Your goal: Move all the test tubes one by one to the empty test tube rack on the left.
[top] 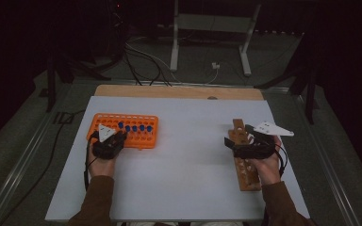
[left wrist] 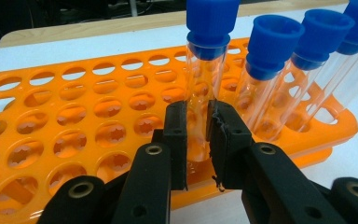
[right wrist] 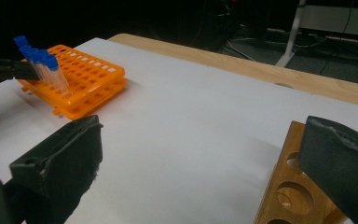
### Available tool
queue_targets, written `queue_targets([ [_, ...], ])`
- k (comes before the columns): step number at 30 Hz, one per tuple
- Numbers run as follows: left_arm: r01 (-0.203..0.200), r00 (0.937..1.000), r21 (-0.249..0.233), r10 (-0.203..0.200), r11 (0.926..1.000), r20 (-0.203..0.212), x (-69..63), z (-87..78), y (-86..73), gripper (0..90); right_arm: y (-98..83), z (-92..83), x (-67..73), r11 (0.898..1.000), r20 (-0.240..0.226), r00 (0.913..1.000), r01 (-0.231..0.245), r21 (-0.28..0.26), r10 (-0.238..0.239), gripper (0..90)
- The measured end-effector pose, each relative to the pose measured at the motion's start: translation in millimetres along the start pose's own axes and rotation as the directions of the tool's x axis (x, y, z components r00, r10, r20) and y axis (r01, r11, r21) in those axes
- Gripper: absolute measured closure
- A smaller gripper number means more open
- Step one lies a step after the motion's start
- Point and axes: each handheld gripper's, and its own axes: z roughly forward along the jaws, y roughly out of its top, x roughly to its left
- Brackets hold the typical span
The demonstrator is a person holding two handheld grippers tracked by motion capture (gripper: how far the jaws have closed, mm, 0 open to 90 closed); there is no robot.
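Lying across a wooden bench: a white table top [top: 184,155], the landmark for everything here. Sitting on its left half, toward the far edge: an orange tube rack [top: 141,136], most of its round holes showing bare. Standing in a row along the rack's near side: a handful of clear tubes with blue caps [left wrist: 272,39], each leaning slightly in its hole. Resting on the table top's right half, running from far to near: a wooden rack [top: 246,174] with large round holes, those in sight holding nothing.

Hovering at the rack's near left corner: the left gripper [left wrist: 196,140], clenched on one blue-capped tube [left wrist: 200,84], pads pressing the clear wall low down, the tube's foot sitting in an orange hole at the left end of the row, upright. Hanging over the wooden rack's far end: the right gripper [right wrist: 200,158], jaws standing wide apart, grasping nothing, one jaw over the bare table top and the other over the wood.
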Motion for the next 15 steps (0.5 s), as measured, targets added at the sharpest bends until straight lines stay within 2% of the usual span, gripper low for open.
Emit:
queue_targets([
  [15, -0.012, 0.9999, 0.0, 0.012, 0.9999, -0.002, -1.5, -1.5, -3.4, 78.4, -1.1, -0.3, 0.1, 1.0, -0.001, 1.0, 0.0, 0.002, 0.0, 0.0],
])
